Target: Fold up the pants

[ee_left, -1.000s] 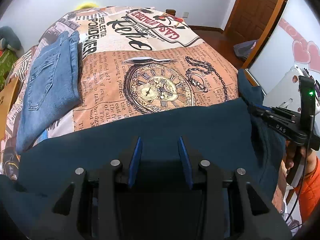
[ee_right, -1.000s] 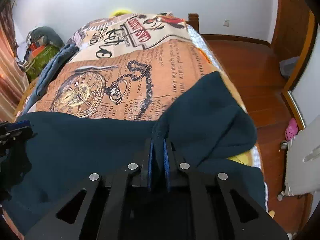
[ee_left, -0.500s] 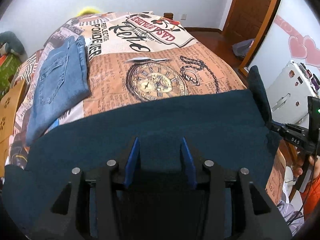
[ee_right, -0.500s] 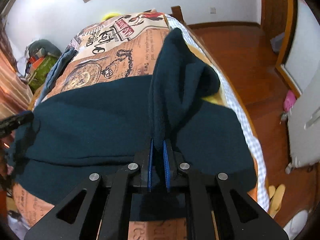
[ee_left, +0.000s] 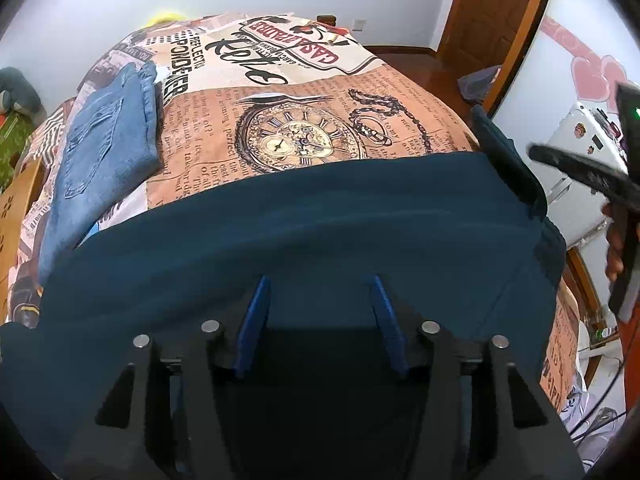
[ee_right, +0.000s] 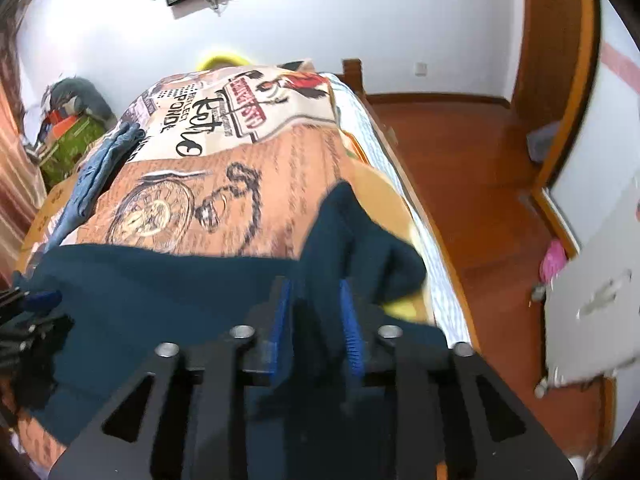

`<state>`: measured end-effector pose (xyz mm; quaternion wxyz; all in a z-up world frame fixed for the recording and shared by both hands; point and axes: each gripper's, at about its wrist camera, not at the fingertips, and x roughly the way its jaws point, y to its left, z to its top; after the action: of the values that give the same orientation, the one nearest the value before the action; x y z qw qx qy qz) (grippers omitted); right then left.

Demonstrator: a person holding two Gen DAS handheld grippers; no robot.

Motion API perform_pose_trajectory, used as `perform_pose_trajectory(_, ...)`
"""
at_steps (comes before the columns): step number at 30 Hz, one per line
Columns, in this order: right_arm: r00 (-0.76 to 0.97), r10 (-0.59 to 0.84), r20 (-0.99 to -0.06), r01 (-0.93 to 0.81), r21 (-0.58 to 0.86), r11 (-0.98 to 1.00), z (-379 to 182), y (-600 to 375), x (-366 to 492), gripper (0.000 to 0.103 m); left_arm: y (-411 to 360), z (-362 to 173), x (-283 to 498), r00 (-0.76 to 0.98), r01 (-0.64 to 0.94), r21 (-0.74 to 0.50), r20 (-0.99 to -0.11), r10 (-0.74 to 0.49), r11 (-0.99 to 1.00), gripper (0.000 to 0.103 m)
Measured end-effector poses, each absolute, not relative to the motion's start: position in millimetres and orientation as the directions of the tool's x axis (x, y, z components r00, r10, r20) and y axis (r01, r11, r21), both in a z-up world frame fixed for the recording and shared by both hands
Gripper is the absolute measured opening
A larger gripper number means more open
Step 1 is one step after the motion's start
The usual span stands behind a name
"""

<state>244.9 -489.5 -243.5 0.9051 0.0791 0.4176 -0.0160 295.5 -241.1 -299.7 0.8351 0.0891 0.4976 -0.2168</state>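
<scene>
Bedroom | dark pants (ee_left: pixel 304 216) lie folded across the bed's (ee_left: pixel 304 92) near edge | left tongs (ee_left: pixel 320 300) stand open above the cloth, just widened | right tongs (ee_right: pixel 316 304) just parted, releasing a raised fold between them | jeans (ee_left: pixel 100 152) lie aside, seemingly finished.

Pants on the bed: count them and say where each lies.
2. The dark teal pants spread across the bed's near edge under both grippers; the folded blue jeans lie along the bed's left side. Others may be hidden beneath.
</scene>
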Motion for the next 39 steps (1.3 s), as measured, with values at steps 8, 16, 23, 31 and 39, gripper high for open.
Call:
perform_pose_trajectory(8, 0.581, -0.022, -0.814, 0.121, 0.059, 0.991, -283, -490, 287, 0.031, -237, -300, 298, 0.399, 0.449, -0.107, -0.864, -0.306, 0.887, 0.054)
perform_pose_trajectory(16, 0.647, -0.023, -0.762, 0.159, 0.106, 0.982, -263, -512, 246, 0.009, -204, -275, 281, 0.440, 0.416, -0.059, -0.860, -0.258, 0.907, 0.054)
perform_pose_trajectory(23, 0.681, -0.007, -0.732, 0.212, 0.188, 0.959, -250, -533, 203, 0.009, -147, -258, 246, 0.472, 0.344, -0.009, -0.863, -0.181, 0.939, 0.054)
perform_pose_trajectory(31, 0.680, 0.027, -0.733, 0.252, 0.267, 0.930, -261, -537, 177, 0.009, -118, -268, 199, 0.476, 0.337, 0.062, -0.872, -0.113, 0.939, 0.066)
perform_pose_trajectory(39, 0.690, 0.036, -0.723, 0.257, 0.290, 0.922, -258, -539, 177, 0.009, -121, -287, 207, 0.535, 0.287, 0.149, -0.844, -0.030, 0.946, 0.069)
